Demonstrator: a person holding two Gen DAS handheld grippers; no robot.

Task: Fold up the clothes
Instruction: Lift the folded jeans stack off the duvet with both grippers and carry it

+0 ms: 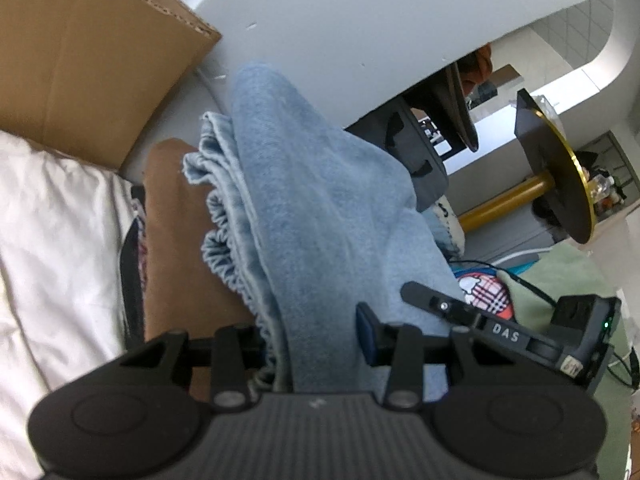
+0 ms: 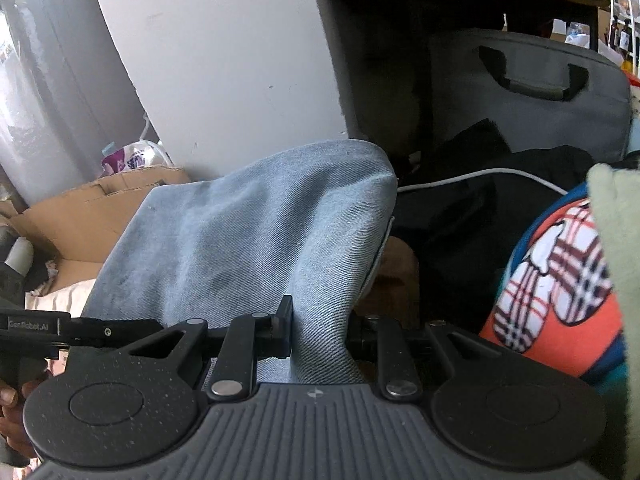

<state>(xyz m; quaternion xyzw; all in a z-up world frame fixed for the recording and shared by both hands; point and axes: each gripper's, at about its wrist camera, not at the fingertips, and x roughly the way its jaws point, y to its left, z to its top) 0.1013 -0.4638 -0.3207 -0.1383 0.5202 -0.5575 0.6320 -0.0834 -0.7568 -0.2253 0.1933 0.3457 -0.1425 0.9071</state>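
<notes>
A light blue denim garment (image 1: 304, 208) with an elastic gathered waistband (image 1: 224, 248) is bunched and lifted between both grippers. My left gripper (image 1: 316, 344) is shut on the denim, the cloth running forward from its jaws over a brown surface (image 1: 176, 240). In the right wrist view the same denim (image 2: 256, 232) drapes forward in a fold. My right gripper (image 2: 320, 328) is shut on its near edge. The other gripper shows at the right of the left wrist view (image 1: 500, 332) and at the left edge of the right wrist view (image 2: 36, 328).
A cardboard box (image 1: 92, 60) and a white cloth (image 1: 52, 248) lie to the left. A colourful plaid-print garment (image 2: 560, 280), a pale green cloth (image 2: 616, 240), a grey bag (image 2: 532, 88) and a white cable (image 2: 480, 178) are to the right. A grey wall panel (image 2: 224, 60) stands behind.
</notes>
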